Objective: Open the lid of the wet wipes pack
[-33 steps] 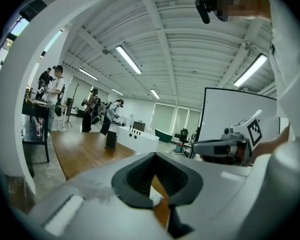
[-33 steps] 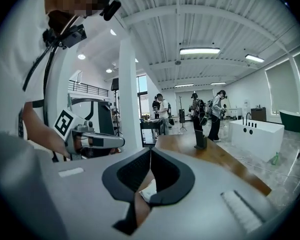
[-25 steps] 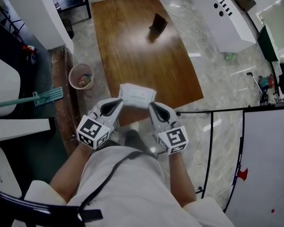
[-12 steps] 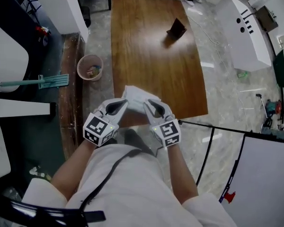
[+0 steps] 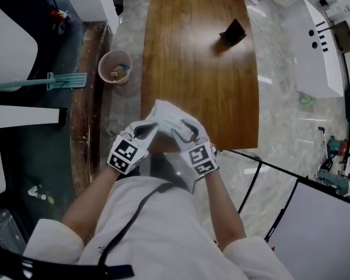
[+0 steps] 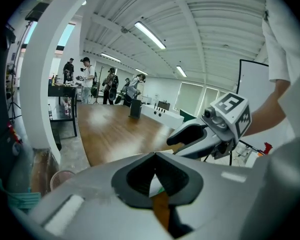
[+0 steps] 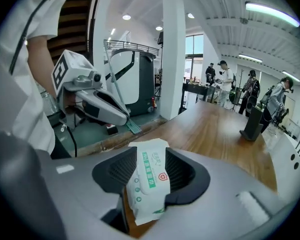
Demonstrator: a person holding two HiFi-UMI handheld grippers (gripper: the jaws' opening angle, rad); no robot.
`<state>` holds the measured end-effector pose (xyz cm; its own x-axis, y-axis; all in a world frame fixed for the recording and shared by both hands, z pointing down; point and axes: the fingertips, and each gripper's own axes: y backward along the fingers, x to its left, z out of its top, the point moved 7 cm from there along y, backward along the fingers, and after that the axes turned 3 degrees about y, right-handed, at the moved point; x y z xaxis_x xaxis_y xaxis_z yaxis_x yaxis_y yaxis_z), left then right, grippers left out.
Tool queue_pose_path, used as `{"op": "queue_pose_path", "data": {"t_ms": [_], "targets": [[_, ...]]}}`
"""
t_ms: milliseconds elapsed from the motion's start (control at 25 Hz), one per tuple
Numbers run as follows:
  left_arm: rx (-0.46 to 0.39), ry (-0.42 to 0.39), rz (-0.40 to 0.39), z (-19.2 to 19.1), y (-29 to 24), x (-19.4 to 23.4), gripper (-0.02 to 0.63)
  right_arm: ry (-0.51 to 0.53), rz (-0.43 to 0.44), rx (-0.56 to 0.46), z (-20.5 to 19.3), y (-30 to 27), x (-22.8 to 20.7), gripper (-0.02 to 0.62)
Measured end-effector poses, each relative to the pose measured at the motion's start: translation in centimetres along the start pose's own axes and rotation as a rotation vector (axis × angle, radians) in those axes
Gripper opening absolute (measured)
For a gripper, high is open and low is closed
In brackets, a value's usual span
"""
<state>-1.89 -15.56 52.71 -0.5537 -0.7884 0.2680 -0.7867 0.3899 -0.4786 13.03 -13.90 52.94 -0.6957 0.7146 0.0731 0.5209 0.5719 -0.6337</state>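
Note:
The white wet wipes pack (image 5: 166,114) with green print hangs over the near end of the wooden table (image 5: 204,69), between my two grippers. My left gripper (image 5: 147,130) is at its left edge. In the left gripper view the left gripper (image 6: 155,156) has its tips together, with a sliver of the white pack (image 6: 154,185) pinched behind them. My right gripper (image 5: 184,132) is at the pack's right side. In the right gripper view the pack (image 7: 150,181) stands on end between the jaws of the right gripper (image 7: 152,156), which are opening. No lid shows.
A dark stand (image 5: 233,32) sits at the table's far end. A pink waste bin (image 5: 115,67) and a teal mop (image 5: 46,81) lie on the floor to the left. A white counter (image 5: 318,45) and a whiteboard on a black frame (image 5: 315,226) stand to the right. People stand far off.
Both grippers have sunk with the pack and drawn closer together. The right gripper has rolled, and the pack has tilted from lying flat to standing on edge.

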Motion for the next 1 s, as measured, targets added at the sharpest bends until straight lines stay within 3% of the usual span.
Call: {"op": "queue_pose_path", "data": {"t_ms": [200, 480, 1000], "targets": [[0.04, -0.022, -0.005, -1.4, -1.8, -0.3, 0.006, 0.073, 0.065, 0.057, -0.9, -1.8, 0.0, 0.213], [0.076, 0.022, 0.002, -3.5, -3.9, -1.0, 0.006, 0.132, 0.109, 0.139, -2.2, -3.5, 0.0, 0.278], [0.119, 0.056, 0.013, -5.7, -6.1, -1.2, 0.006, 0.137, 0.126, 0.169, -3.5, -4.5, -0.7, 0.282]]}}
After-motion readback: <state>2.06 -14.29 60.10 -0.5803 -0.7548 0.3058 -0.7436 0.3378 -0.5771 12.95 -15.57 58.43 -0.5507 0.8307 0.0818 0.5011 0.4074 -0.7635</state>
